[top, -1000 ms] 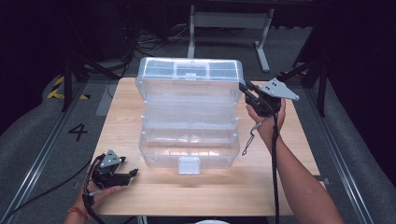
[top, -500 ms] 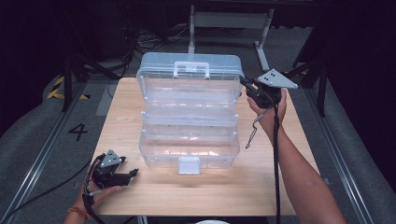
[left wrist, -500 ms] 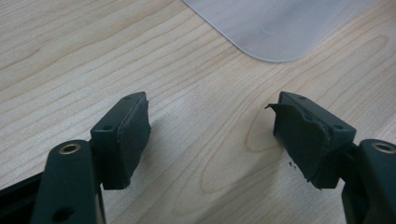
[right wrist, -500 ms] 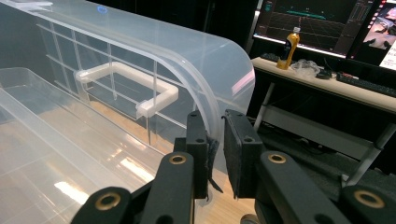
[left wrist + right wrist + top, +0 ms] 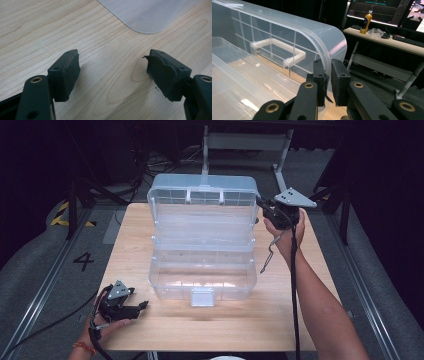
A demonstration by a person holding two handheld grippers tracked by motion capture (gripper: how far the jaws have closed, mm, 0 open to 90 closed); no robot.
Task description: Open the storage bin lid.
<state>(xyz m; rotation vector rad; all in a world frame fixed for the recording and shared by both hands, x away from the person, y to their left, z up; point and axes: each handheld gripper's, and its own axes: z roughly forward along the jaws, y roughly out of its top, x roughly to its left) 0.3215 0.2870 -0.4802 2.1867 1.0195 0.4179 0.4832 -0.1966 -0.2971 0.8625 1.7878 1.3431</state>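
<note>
A clear plastic toolbox (image 5: pixel 202 270) stands in the middle of the wooden table (image 5: pixel 280 320), with its lid (image 5: pixel 200 207) raised at the back. My right gripper (image 5: pixel 260 202) is shut on the lid's right edge. In the right gripper view the jaws (image 5: pixel 328 77) pinch the curved rim of the lid (image 5: pixel 287 32), next to its white handle (image 5: pixel 277 47). My left gripper (image 5: pixel 142 306) rests open at the table's front left, apart from the box. Its fingers (image 5: pixel 112 72) hold nothing above the bare wood, and a corner of the box (image 5: pixel 150 12) lies farther off.
The box's front latch (image 5: pixel 202 296) faces the near table edge. A black cable (image 5: pixel 295 285) runs along the right forearm. Beyond the table are a metal stand (image 5: pixel 280 150) and a desk (image 5: pixel 387 42) with a yellow bottle (image 5: pixel 365 21) and monitors.
The lid has swung more upright, and the right gripper has risen a little with its edge. The left gripper has stayed put.
</note>
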